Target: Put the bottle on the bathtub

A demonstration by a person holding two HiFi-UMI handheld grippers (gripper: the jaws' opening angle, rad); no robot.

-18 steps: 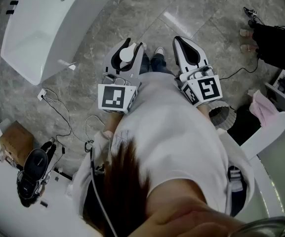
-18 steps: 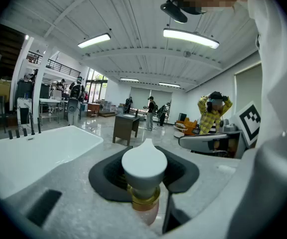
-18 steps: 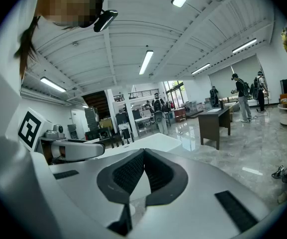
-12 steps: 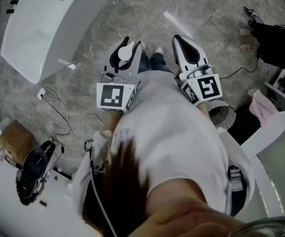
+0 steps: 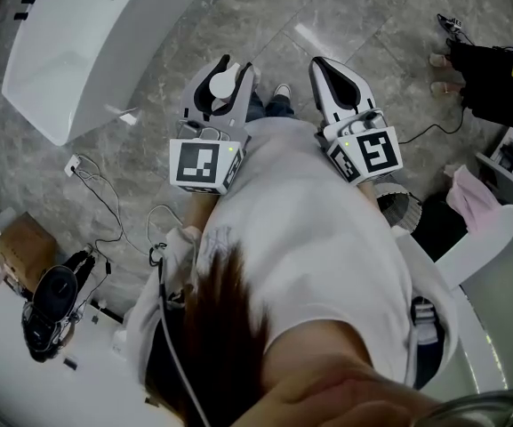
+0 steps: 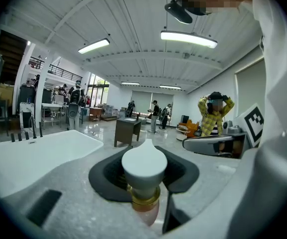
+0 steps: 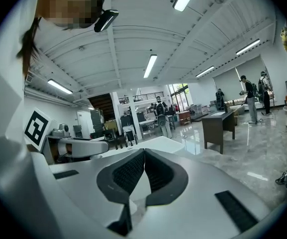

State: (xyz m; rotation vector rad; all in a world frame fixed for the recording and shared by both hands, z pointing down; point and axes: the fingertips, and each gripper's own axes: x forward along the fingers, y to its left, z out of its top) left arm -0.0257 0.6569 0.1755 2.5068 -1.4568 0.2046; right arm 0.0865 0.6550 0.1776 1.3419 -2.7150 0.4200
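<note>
In the left gripper view a bottle [image 6: 144, 167] with a rounded white cap and a gold collar stands upright between the dark pads, and my left gripper [image 6: 144, 151] is shut on it. From the head view the left gripper [image 5: 224, 68] carries the white-capped bottle [image 5: 225, 82] over the marble floor, to the right of the white bathtub [image 5: 65, 56]. The bathtub's [image 6: 31, 156] rim lies low at the left. My right gripper [image 5: 322, 68] is beside it, level with it. Its jaws [image 7: 143, 153] meet at the tips with nothing between them.
Cables and a power strip [image 5: 76, 165] lie on the floor below the tub. A cardboard box [image 5: 20, 247] and a black device [image 5: 52, 296] sit at the lower left. A person in yellow [image 6: 214, 114] stands to the right, and a dark desk [image 6: 127, 129] is ahead.
Both grippers have shifted slightly up and left in the head view, with the bottle still in the left one. The box and floor items have slid a little left and down.
</note>
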